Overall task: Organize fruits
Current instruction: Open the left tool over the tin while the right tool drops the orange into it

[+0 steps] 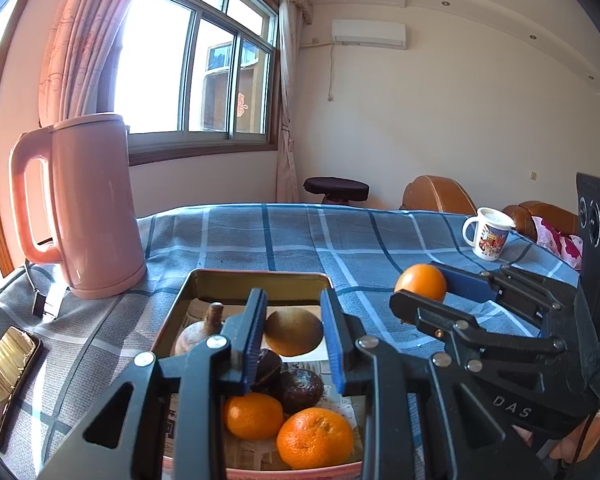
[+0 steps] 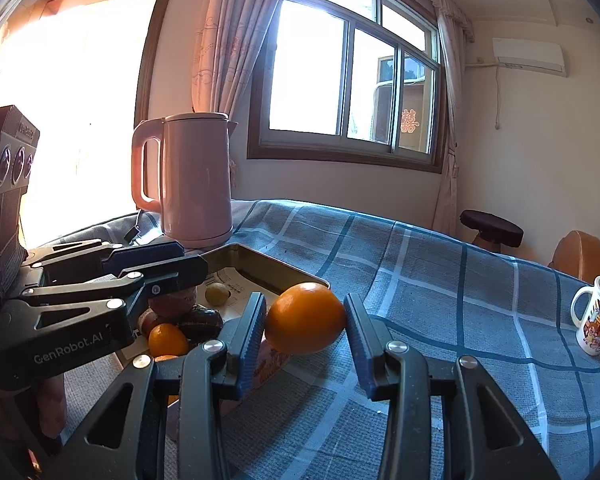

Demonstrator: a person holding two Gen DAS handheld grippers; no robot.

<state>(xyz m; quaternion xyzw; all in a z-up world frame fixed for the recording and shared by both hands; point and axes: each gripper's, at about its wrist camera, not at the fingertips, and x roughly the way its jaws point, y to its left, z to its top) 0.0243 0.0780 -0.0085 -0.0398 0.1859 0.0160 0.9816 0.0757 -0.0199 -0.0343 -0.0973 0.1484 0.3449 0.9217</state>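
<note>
Here the orange (image 2: 305,318) is smooth, round, glossy, evenly coloured.

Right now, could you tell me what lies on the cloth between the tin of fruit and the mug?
Only bare checked cloth between the tin and the mug, clearest in the right wrist view; the held orange hangs near the tin's corner.

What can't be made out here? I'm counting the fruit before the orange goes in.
- Left wrist view: the left gripper covers part of the tin.
- Right wrist view: the left gripper covers most of the tin; the orange hides its near corner.
</note>
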